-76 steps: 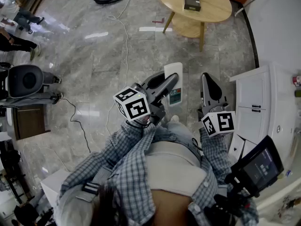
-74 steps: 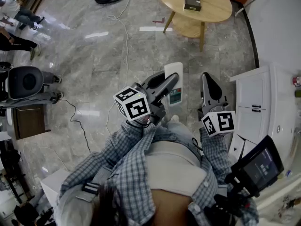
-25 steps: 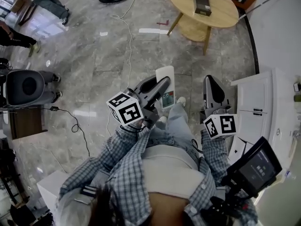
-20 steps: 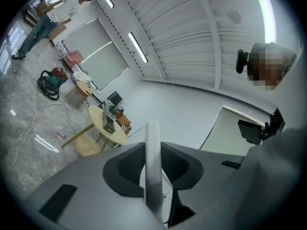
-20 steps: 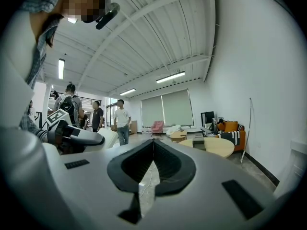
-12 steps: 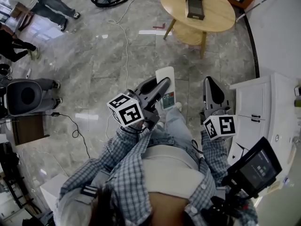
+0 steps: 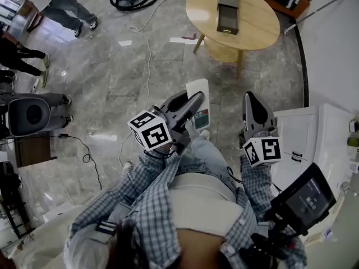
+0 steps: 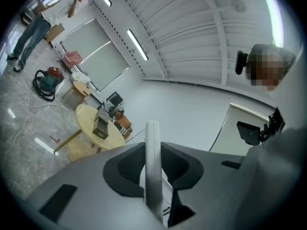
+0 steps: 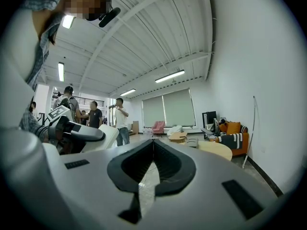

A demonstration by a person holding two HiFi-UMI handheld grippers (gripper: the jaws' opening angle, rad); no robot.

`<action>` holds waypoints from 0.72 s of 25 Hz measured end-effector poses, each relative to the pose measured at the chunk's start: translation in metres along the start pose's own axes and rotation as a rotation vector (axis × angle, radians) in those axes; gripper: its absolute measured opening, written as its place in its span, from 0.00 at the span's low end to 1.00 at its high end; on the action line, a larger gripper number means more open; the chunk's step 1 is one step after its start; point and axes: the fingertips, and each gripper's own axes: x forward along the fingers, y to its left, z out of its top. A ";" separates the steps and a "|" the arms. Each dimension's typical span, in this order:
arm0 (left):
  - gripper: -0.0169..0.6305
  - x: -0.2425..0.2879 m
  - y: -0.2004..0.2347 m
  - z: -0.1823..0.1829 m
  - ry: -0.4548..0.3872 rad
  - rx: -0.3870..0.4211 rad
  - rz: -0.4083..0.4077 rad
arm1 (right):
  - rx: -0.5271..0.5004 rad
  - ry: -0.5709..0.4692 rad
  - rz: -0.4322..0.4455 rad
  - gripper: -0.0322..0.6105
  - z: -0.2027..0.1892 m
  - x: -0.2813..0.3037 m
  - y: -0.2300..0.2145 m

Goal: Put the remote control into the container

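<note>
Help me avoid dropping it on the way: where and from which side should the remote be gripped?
Near its middle, across the two broad flat faces, coming in edge-on, as the left hand-held gripper does. The remote is a thin slab, so those faces likely give the firmest hold.

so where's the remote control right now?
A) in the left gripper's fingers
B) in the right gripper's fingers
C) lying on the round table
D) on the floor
A: the remote control is clamped edge-on between the fingers of the left gripper. The right gripper is shut on nothing, and the container sits ahead on the round table.
</note>
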 end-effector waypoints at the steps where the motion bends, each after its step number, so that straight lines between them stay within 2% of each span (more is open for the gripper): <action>1: 0.18 0.000 -0.001 0.000 -0.004 0.003 0.001 | -0.002 -0.005 0.006 0.06 0.001 0.001 0.000; 9: 0.18 0.009 -0.010 0.013 -0.019 0.021 0.007 | 0.017 -0.022 0.005 0.06 0.010 0.006 -0.014; 14: 0.18 0.053 0.014 0.022 0.024 -0.006 0.042 | 0.056 0.007 -0.001 0.06 0.003 0.034 -0.051; 18: 0.18 0.070 0.020 0.018 0.020 -0.003 0.024 | 0.050 0.007 -0.019 0.06 -0.005 0.033 -0.068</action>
